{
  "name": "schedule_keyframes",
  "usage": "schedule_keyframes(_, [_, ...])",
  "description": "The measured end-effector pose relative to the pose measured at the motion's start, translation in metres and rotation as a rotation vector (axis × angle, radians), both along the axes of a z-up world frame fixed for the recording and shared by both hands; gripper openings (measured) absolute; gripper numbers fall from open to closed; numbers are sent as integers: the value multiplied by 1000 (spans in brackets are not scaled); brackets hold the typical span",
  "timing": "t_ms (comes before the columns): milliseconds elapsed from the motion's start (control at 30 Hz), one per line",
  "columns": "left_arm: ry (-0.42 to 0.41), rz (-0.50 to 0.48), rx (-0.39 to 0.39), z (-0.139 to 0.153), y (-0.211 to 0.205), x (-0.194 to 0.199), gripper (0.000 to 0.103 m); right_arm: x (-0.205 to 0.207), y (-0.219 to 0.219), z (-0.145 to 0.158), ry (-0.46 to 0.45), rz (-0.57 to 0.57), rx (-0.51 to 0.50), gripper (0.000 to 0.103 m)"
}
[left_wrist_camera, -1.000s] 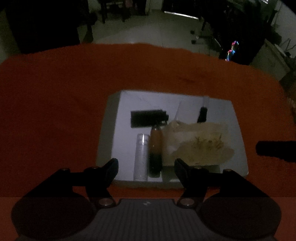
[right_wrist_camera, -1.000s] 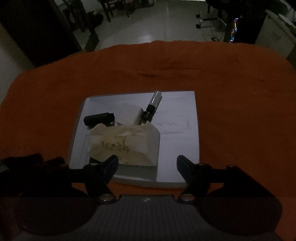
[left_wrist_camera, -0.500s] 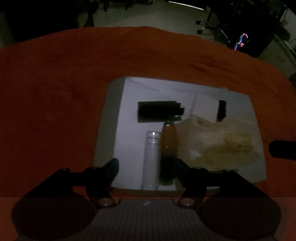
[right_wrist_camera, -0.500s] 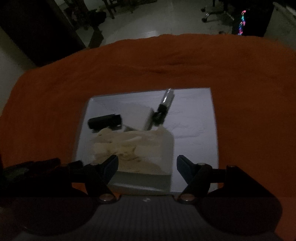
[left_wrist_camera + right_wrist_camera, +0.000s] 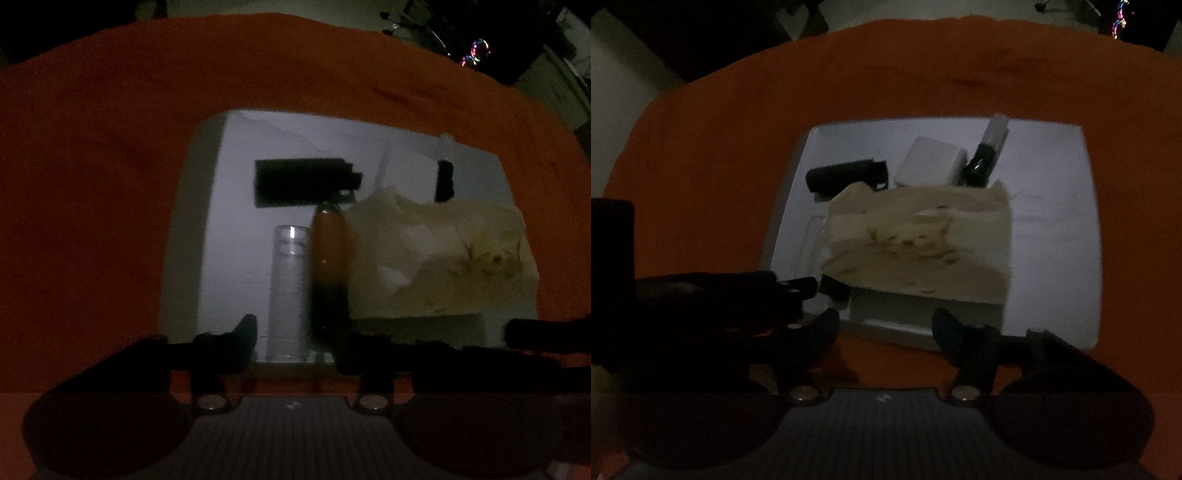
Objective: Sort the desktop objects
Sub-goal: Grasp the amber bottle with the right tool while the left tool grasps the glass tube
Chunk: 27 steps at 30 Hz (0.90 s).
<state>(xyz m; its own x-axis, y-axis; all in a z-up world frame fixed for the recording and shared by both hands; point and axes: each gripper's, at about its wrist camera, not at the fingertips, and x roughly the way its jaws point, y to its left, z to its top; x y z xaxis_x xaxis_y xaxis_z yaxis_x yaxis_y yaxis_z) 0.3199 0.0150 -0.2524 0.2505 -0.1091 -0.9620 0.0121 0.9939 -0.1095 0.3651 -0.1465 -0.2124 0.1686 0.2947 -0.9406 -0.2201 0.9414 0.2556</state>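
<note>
A white tray (image 5: 207,206) lies on an orange cloth. In it are a clear tube (image 5: 288,291), an orange-and-black marker (image 5: 328,266), a black rectangular object (image 5: 299,181), a cream tissue pack (image 5: 443,258) and a small black pen part (image 5: 445,181). My left gripper (image 5: 297,336) is open at the tray's near edge, its fingers on either side of the tube and marker ends. My right gripper (image 5: 882,328) is open at the tray's near edge, before the tissue pack (image 5: 919,240). The black object (image 5: 846,177), a white box (image 5: 931,162) and a pen (image 5: 986,155) lie behind it.
The orange cloth (image 5: 92,184) covers the table around the tray. The left gripper's dark body (image 5: 701,295) shows at the left of the right wrist view. The dim room floor and furniture (image 5: 535,44) lie beyond the table's far edge.
Both grippers have moved forward and lower toward the tray. The tube and marker now sit between my left fingers. The tissue pack looms larger before my right gripper.
</note>
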Motion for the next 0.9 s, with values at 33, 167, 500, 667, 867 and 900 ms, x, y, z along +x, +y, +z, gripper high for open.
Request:
schedule_keyframes(33, [4,7,3,-3,-1,0,31,1,2,-3,3,-5,-3,52])
schedule_keyframes(167, [-12,35,-14,-11,3,1,25,7,4,-17,24,-22,-4,50])
schedule_keyframes(500, [-18,66,29,-12,19,7,23,17,18,-35,63,-59,20,51])
schedule_keyframes(667, [-15,94,2,-12,40,5,23,19,33,-47,86,-74,39,51])
schedule_keyframes(867, [-3,123,-56,-13,62,5,23,25,50,-60,103,-89,54,51])
schedule_keyframes(900, [-1,126,-65,-14,64,5,23,26,52,-62,102,-92,47,51])
